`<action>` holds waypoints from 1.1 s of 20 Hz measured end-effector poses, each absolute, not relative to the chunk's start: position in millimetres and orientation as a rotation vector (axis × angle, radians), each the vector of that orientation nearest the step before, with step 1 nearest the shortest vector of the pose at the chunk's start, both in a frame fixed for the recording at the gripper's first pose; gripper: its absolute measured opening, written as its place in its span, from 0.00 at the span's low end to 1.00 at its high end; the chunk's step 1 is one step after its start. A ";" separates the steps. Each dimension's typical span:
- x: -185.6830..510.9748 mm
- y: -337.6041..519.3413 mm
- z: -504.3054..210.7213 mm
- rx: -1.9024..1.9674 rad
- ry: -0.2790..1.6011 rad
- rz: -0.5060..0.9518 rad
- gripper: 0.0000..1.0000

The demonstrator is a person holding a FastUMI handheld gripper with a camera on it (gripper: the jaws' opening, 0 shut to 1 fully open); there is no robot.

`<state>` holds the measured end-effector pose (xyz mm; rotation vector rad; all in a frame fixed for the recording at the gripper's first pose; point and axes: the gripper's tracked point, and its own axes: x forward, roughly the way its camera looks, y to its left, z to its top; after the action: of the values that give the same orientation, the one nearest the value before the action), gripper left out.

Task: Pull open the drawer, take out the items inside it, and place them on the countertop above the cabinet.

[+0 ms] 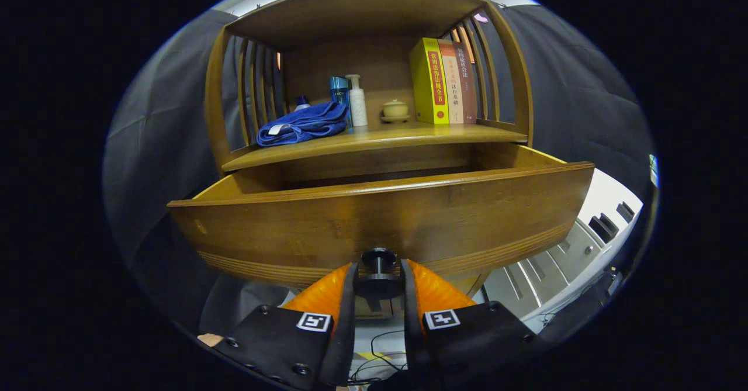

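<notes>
The wooden drawer [380, 221] stands pulled out from the cabinet, its front panel close ahead of me. A dark round knob [378, 269] sticks out from the lower middle of that panel. My gripper [378, 274] has its two orange fingers [327, 289] on either side of the knob, pressed against it. The drawer's inside is hidden behind the front panel. Above the drawer lies the wooden countertop [374, 138], with a folded blue towel [304, 123] on its left part.
On the countertop stand a blue bottle [338, 92], a white pump bottle [357, 100], a small lidded cup [395, 110] and three upright books [444, 81]. Slatted wooden sides and a top board enclose the shelf. White furniture [584, 245] sits low to the right.
</notes>
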<state>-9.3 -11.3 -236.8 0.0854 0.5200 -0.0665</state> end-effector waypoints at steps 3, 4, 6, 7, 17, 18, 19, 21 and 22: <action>-26.9 -11.0 -240.2 0.098 0.531 -0.067 0.45; -32.4 -10.1 -239.5 0.104 0.535 -0.071 0.45; -42.5 -9.0 -241.9 0.099 0.544 -0.066 0.45; -48.5 -9.2 -242.8 0.096 0.559 -0.063 0.45; -59.6 -6.5 -247.1 0.147 0.536 -0.041 0.56; -61.7 -7.8 -246.0 0.153 0.534 -0.040 0.63; -62.3 -6.8 -246.0 0.155 0.531 -0.036 0.70; -63.8 -7.4 -245.4 0.145 0.530 -0.031 0.83; -63.9 -5.7 -243.9 0.148 0.523 -0.027 0.90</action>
<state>-63.9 -5.7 -243.9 0.1475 0.5228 -0.0271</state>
